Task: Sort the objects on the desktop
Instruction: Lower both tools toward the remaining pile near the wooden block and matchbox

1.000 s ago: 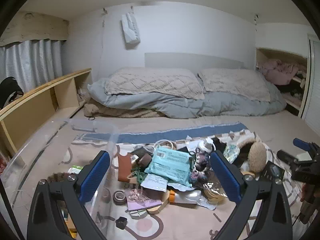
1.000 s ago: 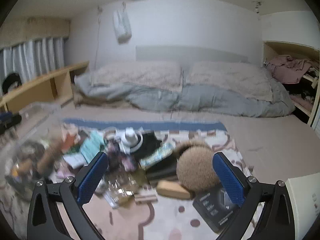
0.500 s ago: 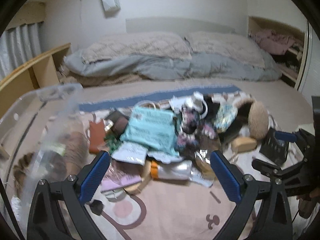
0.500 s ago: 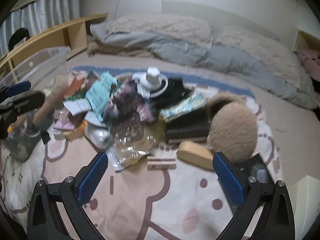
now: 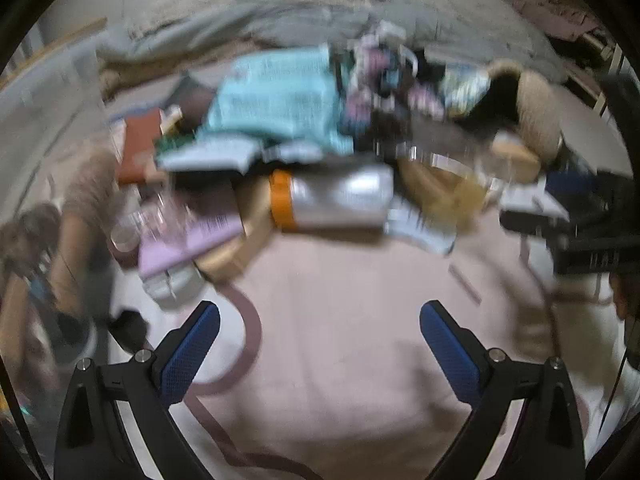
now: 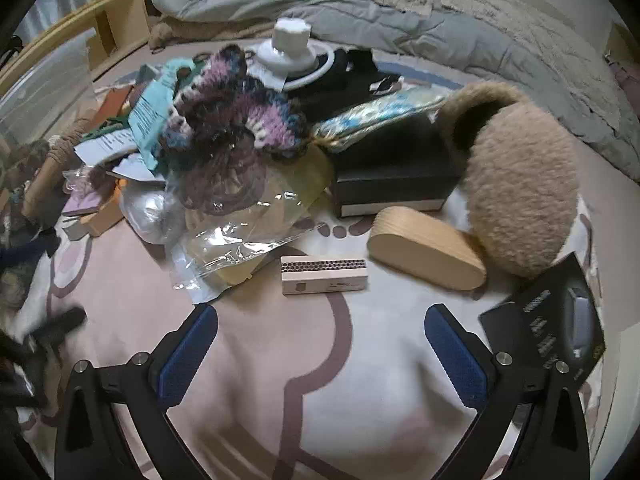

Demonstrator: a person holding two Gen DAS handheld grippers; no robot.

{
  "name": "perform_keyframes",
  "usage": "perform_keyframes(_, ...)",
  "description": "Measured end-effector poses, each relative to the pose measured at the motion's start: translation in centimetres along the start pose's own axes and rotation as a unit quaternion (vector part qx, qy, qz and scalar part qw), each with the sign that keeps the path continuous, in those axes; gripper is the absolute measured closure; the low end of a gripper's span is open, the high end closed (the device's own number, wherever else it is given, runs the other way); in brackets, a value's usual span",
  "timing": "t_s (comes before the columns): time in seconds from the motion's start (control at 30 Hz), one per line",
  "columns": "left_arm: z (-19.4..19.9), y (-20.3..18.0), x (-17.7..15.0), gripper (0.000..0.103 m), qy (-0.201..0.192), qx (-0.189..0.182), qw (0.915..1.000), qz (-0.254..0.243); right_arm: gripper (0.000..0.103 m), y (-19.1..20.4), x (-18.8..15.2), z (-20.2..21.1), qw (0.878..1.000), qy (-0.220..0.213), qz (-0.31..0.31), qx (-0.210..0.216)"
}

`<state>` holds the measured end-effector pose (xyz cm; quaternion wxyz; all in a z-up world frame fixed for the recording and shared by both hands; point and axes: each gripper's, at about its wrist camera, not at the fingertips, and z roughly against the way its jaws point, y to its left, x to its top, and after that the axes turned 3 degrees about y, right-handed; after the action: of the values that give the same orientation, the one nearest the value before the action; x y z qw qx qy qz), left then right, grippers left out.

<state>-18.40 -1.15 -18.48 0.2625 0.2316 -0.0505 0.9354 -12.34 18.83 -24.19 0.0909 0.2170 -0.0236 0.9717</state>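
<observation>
We see both grippers angled down over the pink rug (image 6: 248, 360), the left gripper (image 5: 319, 338) and right gripper (image 6: 321, 340) each spread wide and holding nothing. The pile (image 6: 224, 128) lies just ahead, a small box (image 6: 324, 275) nearest the right gripper.

Grey bedding (image 6: 400, 20), wooden shelf (image 6: 120, 20)

Left tongs (image 5: 319, 334) and right tongs (image 6: 321, 336) agape, empty.
</observation>
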Motion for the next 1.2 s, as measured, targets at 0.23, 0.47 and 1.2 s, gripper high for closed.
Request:
perform_keyframes(0.23,-1.9,0.3,-1.5,0.003,0.039,-0.013,0.9991,0.002,0.001,0.3,1.1,-2.1,1.0,0.022,-0.012,-0.012)
perform_keyframes(0.47,-2.8,0.9,-2.1,0.002,0.051,-0.028,0.9983,0.009,0.038,0.3,1.5,-3.4,0.998,0.051,-0.029,0.027)
perform_keyframes(1.2,-3.1,0.0,3.5,0.0,0.032,-0.049,0.9962,0.065,0.077,-3.0,-1.1,0.8,0.997,0.038,0.006,0.064)
